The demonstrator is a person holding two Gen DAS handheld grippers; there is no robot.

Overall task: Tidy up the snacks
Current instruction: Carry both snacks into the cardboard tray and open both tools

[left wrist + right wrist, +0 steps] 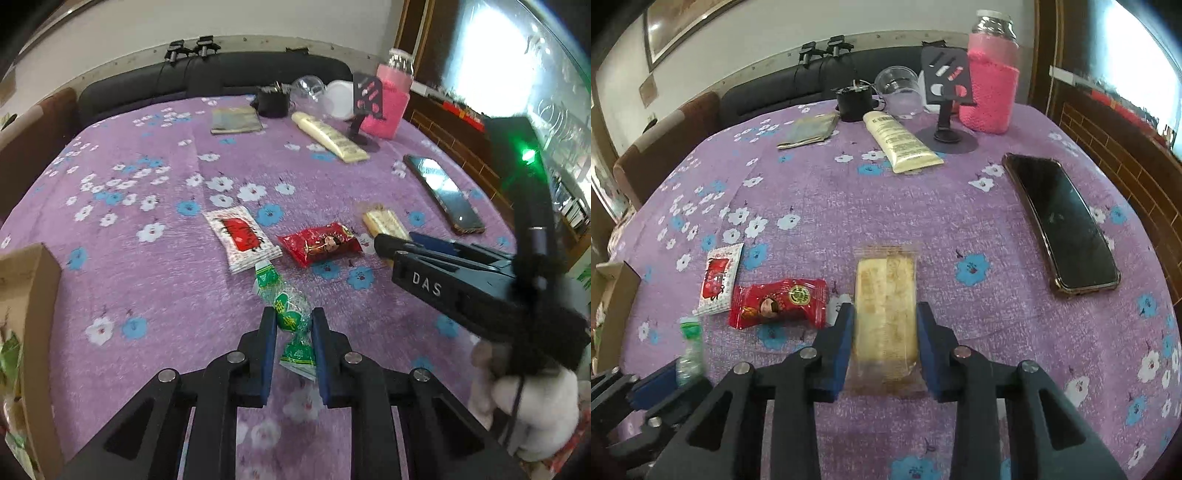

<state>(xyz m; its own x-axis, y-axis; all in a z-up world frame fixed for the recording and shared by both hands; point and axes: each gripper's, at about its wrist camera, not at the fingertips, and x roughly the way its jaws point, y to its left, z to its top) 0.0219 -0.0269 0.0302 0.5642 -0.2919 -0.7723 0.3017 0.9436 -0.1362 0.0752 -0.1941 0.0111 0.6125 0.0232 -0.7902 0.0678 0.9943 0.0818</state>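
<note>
Left gripper (293, 319) pinches green candy (290, 314); right gripper (885, 314) clamps wafer bar (886, 314). Slick wrappers may slip upon lifting.

four snack packets (778, 303), one phone (1062, 221), one tube (899, 142), one jar (991, 74)

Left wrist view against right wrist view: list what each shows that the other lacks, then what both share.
Only the left wrist view shows the gloved hand carrying the right gripper, and greenery inside the cardboard box.
Only the right wrist view shows the framed picture on the wall and the whole yellow wafer pack between blue pads.
Both show the green candy, red candy, white-and-red sachet, phone and pink-sleeved jar.
</note>
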